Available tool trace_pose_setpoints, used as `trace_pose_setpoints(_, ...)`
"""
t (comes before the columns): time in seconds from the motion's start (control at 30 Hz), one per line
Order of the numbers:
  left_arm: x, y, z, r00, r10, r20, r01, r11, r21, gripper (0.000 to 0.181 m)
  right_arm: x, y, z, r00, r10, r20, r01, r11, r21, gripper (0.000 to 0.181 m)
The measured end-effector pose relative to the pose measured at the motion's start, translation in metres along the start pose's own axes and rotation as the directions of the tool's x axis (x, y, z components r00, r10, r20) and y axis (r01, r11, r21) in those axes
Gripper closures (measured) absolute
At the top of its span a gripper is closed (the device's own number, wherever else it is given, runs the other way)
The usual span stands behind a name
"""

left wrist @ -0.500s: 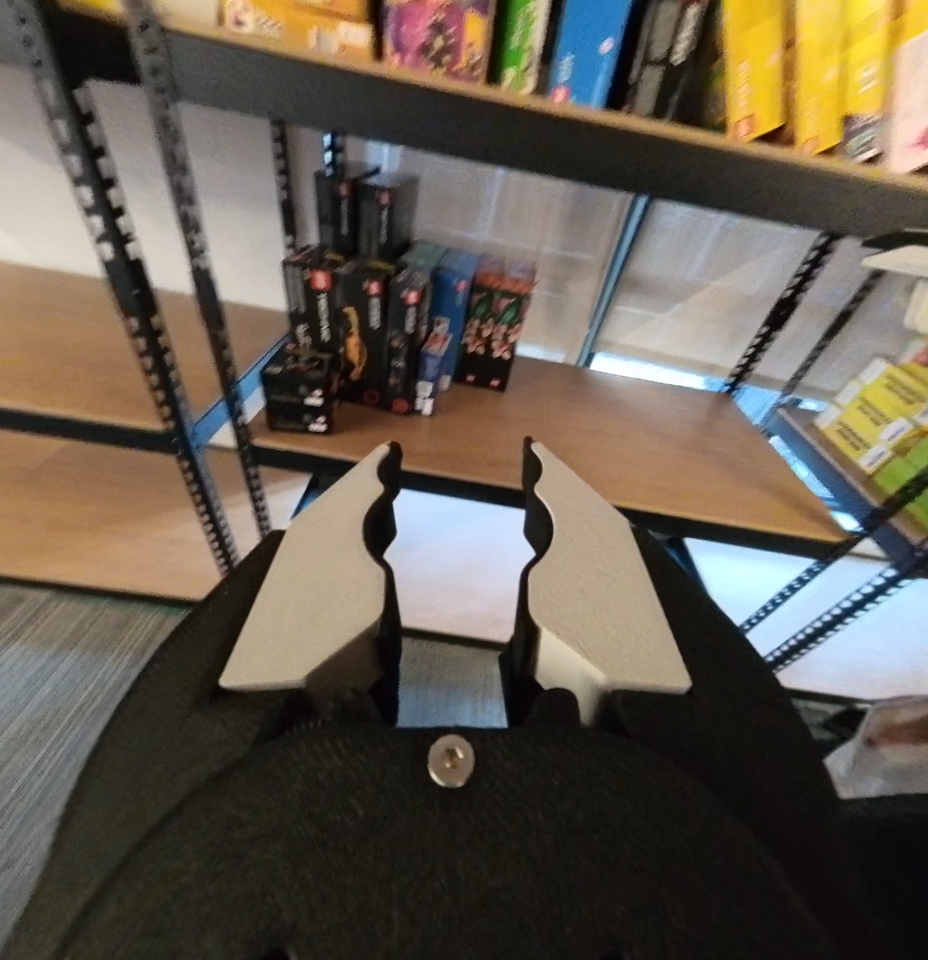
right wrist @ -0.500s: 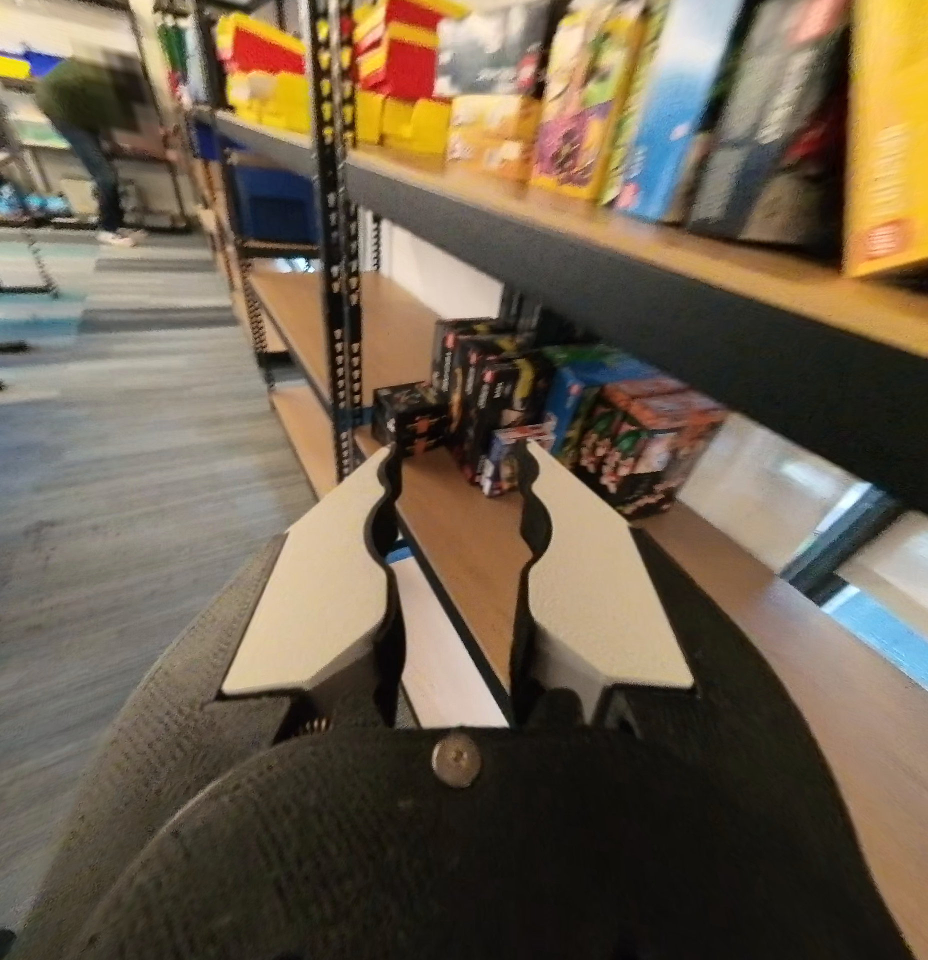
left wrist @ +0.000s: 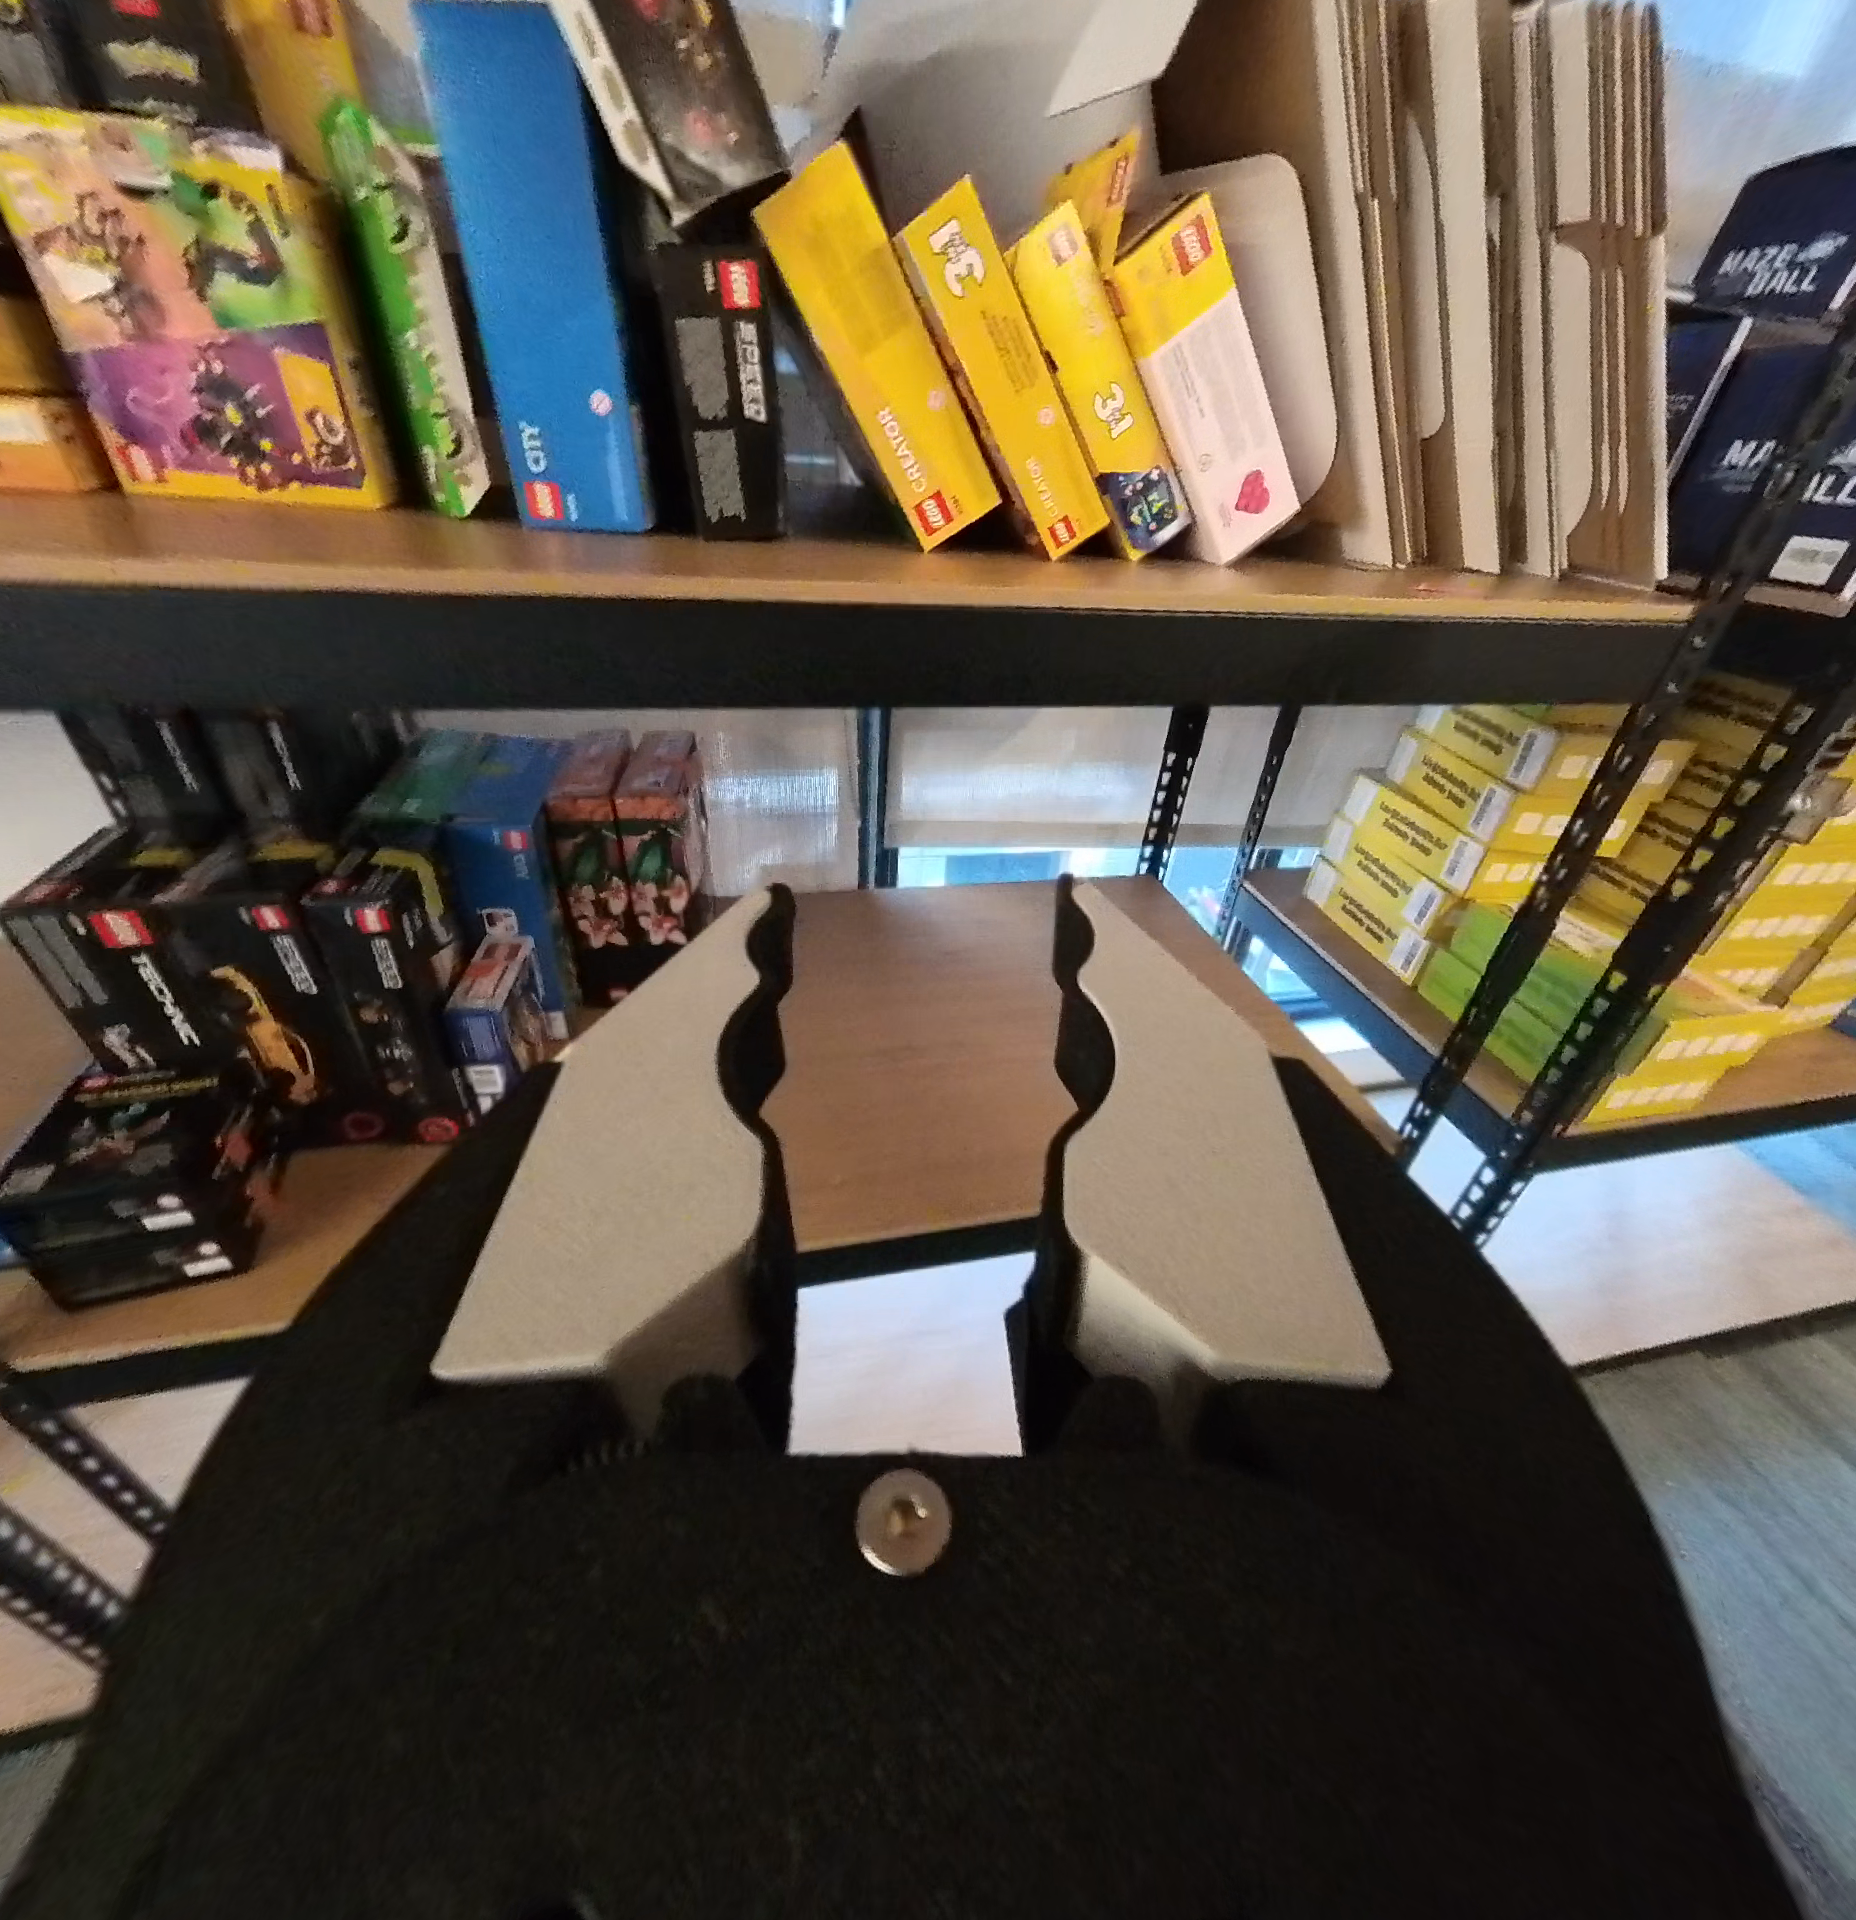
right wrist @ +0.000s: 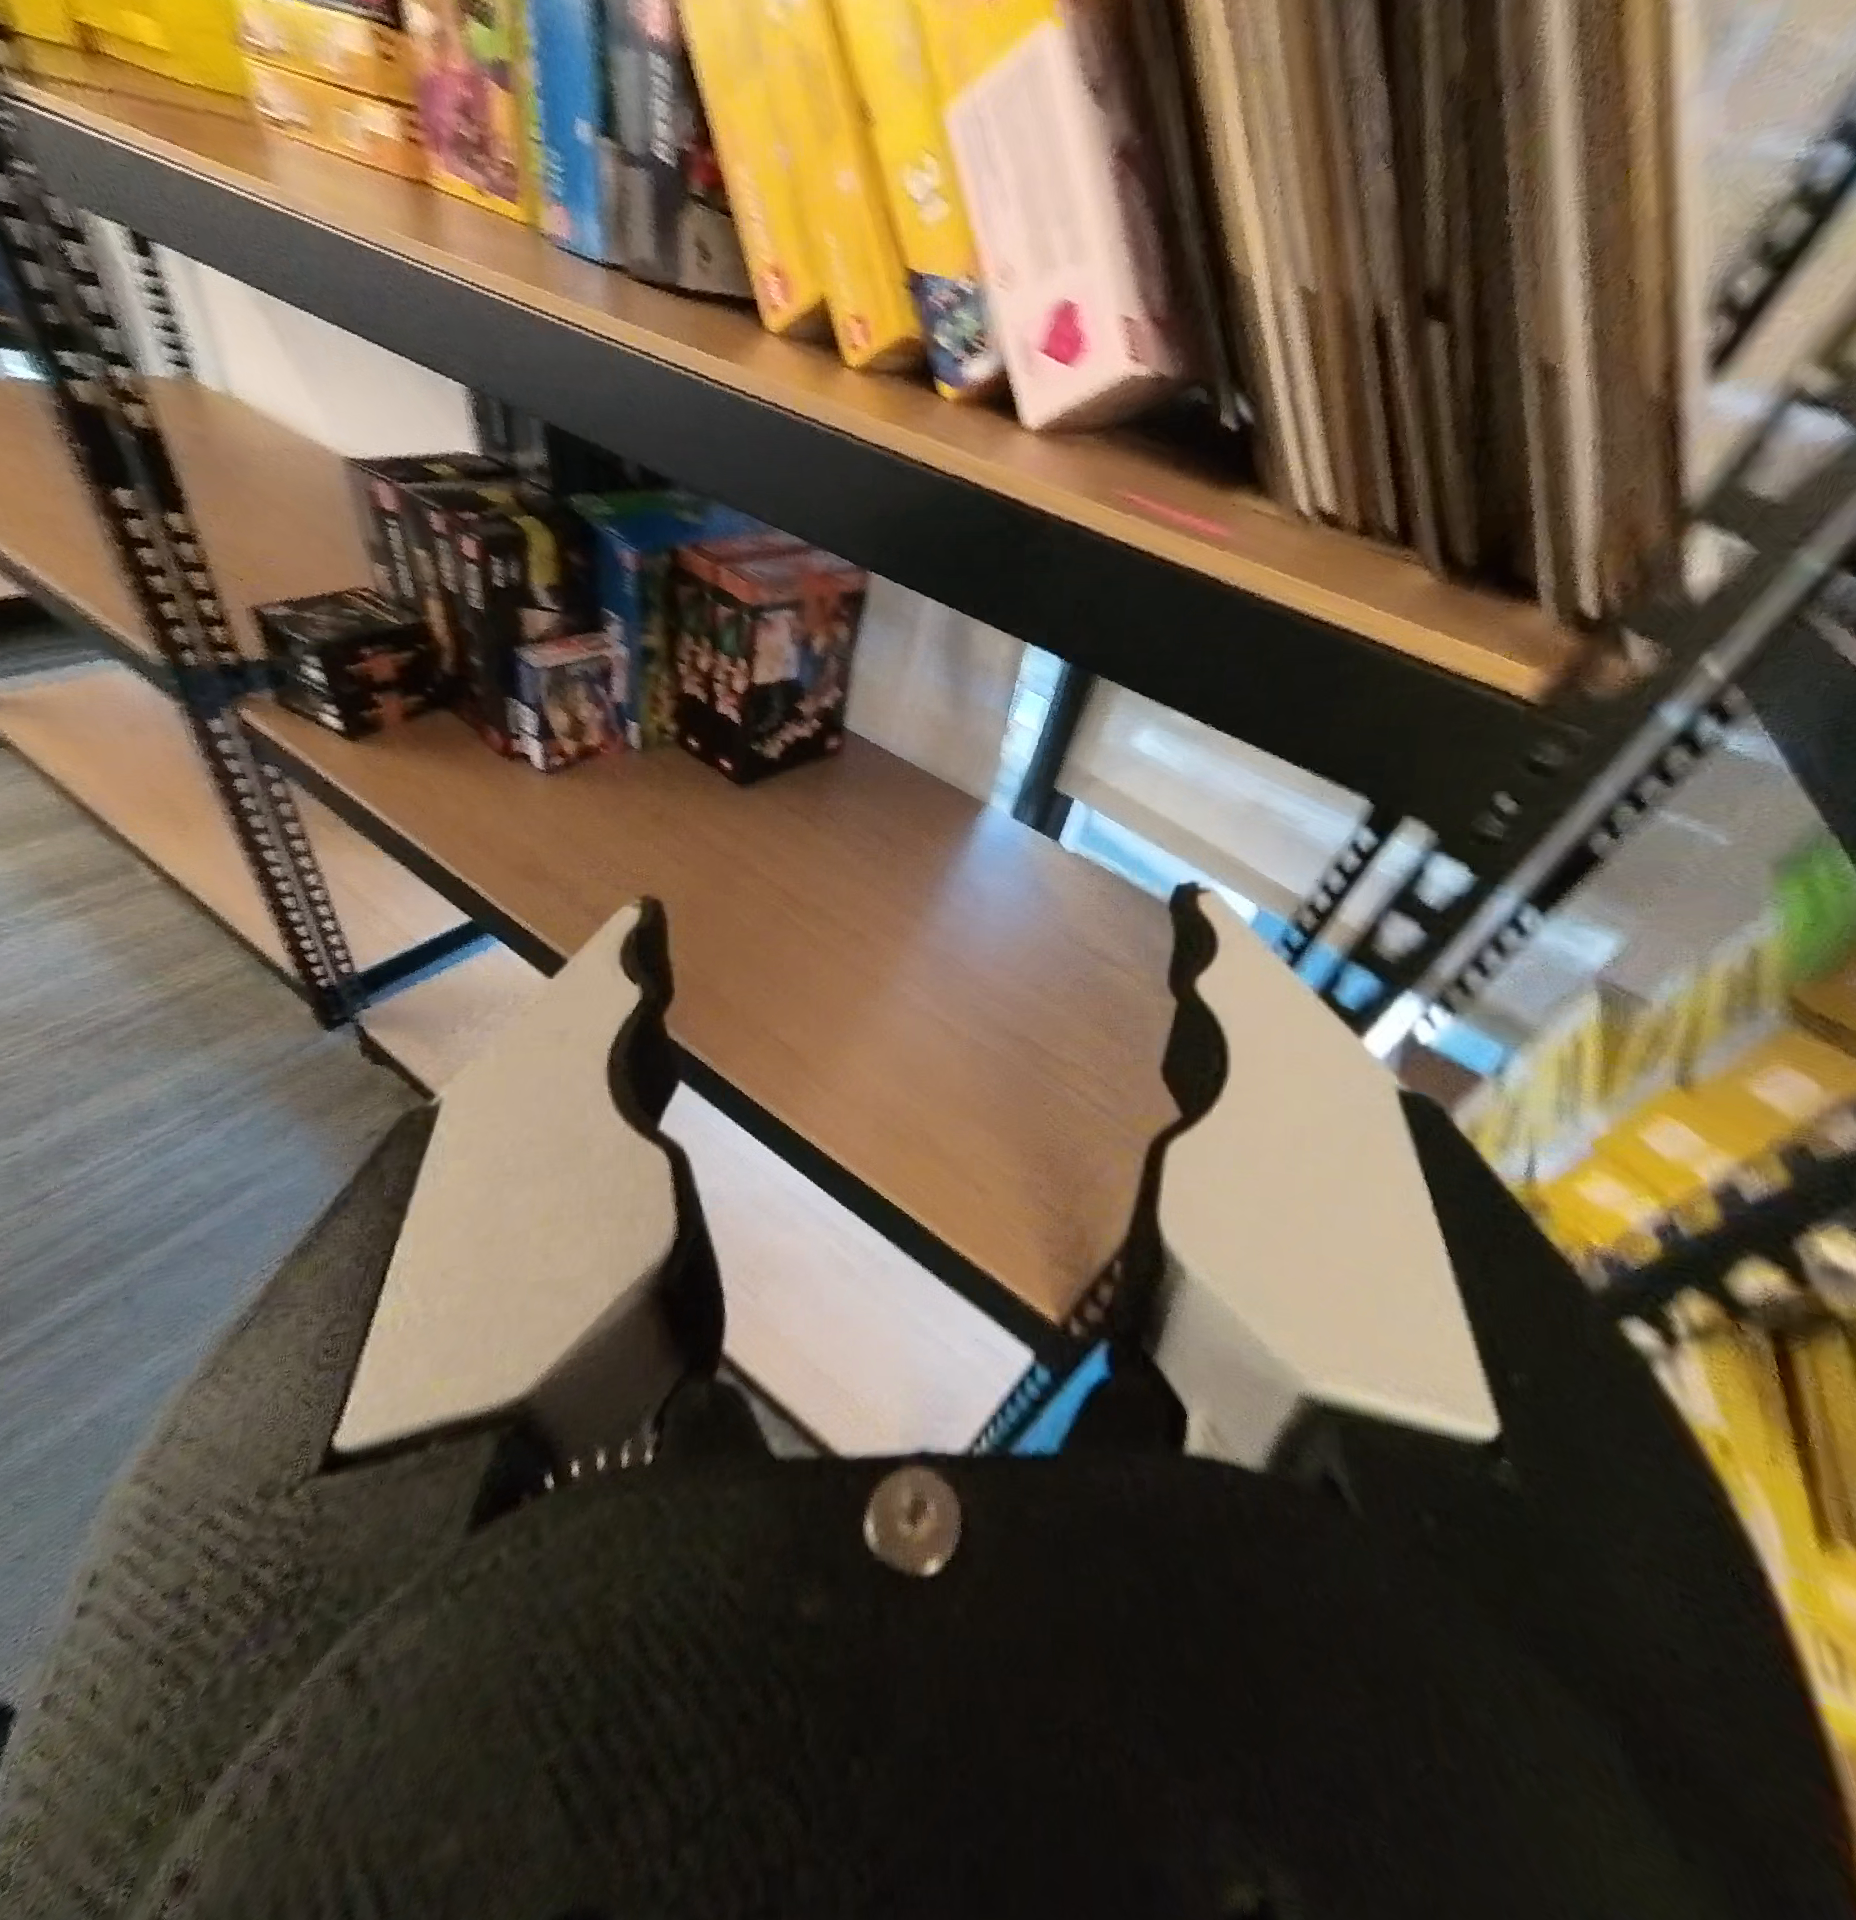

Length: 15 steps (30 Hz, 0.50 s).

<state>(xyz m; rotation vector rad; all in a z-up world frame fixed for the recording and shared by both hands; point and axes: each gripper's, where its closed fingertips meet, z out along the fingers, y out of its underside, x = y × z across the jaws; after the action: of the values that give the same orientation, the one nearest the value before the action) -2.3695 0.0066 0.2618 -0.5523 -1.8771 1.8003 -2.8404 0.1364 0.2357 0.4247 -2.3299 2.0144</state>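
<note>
My left gripper is open and empty. It hangs in front of a bare stretch of the lower wooden shelf, touching nothing. My right gripper is open wide and empty, over the same lower shelf near its right end. On the upper shelf stand leaning yellow boxes, a white box with a pink heart and upright cardboard sheets. The white box with the heart and the cardboard also show in the right wrist view, up and to the right of the gripper.
Dark toy boxes stand at the left of the lower shelf, seen too in the right wrist view. Yellow and green boxes fill the neighbouring rack on the right. Black perforated uprights and a shelf edge beam frame the bay. Grey floor lies below.
Both grippers have risen and turned right, so the upper shelf's boxes and cardboard are now in view. The right gripper's jaws have opened wider.
</note>
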Motion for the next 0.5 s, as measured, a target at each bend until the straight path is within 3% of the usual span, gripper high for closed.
trace_pose_setpoints(0.07, 0.003, -0.002, 0.014, 0.999, 0.014, 0.03, -0.013, 0.999, -0.045, 0.136, 0.013, 0.01, -0.011, 0.995, 0.097, -0.026, -0.098, 0.994, -0.047, 0.097)
trace_pose_setpoints(0.13, -0.002, 0.012, 0.024, 0.997, 0.006, 0.076, 0.006, 0.988, -0.156, 0.139, 0.025, 0.011, -0.018, 0.975, 0.21, -0.076, -0.211, 0.977, -0.008, 0.113)
trace_pose_setpoints(0.23, -0.002, 0.018, 0.029, 0.998, -0.019, 0.061, 0.03, 0.981, -0.191, 0.145, 0.026, 0.007, -0.019, 0.959, 0.267, -0.09, -0.262, 0.963, 0.06, 0.142)
trace_pose_setpoints(0.33, -0.021, 0.026, 0.016, 0.994, -0.017, 0.108, 0.04, 0.977, -0.211, 0.144, 0.022, 0.008, -0.005, 0.969, 0.214, -0.127, -0.209, 0.977, 0.048, 0.147)
trace_pose_setpoints(0.5, -0.079, 0.056, -0.013, 0.988, -0.044, 0.149, 0.092, 0.939, -0.331, 0.135, -0.013, -0.009, 0.048, 0.981, 0.167, -0.101, -0.165, 0.986, 0.031, 0.147)
